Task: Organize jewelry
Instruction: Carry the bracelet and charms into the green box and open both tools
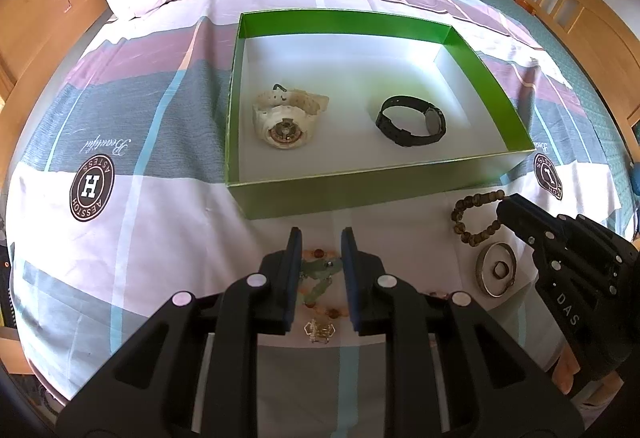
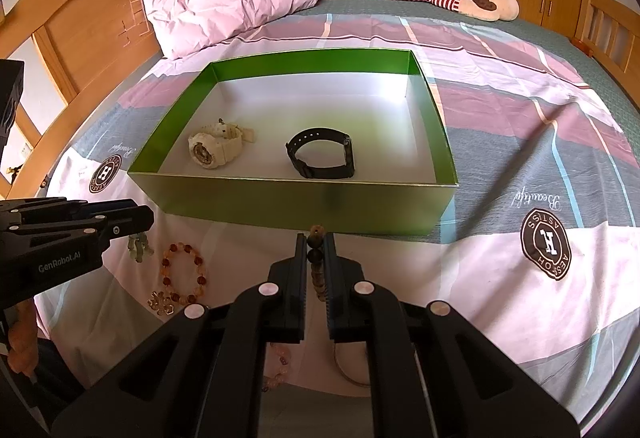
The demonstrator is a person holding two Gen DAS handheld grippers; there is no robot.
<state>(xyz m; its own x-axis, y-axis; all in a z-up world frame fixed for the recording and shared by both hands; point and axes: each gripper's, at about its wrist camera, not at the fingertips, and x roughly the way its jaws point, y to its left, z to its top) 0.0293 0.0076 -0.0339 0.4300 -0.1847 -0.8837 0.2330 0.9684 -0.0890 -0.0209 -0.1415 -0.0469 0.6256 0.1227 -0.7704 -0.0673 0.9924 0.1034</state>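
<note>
1. The right gripper [image 2: 316,250] has its two fingers drawn nearly together around a dark wooden bead bracelet [image 2: 316,258]. They appear to pinch one side of the loop, though the beads between the pads are partly hidden, so the firmness of the hold is uncertain. In the left camera the same bracelet [image 1: 476,215] lies as a loop on the bedsheet [image 1: 160,238], with the right gripper's tips touching its far right edge.

2. The left gripper [image 1: 320,258] is released, its fingers set apart on either side of a pale green bead bracelet [image 1: 320,274] lying on the sheet, not yet pinched.

3. Risks: the wooden bracelet is caught by only a few round beads, so it could roll out of the pads when lifted. The hanging loop could also snag the near wall of the green box [image 2: 296,205], which stands just ahead.

4. The pinched strand runs lengthwise along the right fingers, pointing toward the box; the loop lies flat.

5. Further out: a white watch [image 2: 216,147] and a black watch [image 2: 324,153] already sit inside the box, well apart. An amber bead bracelet [image 2: 184,274] and a silver bangle [image 1: 496,270] wait on the sheet.
</note>
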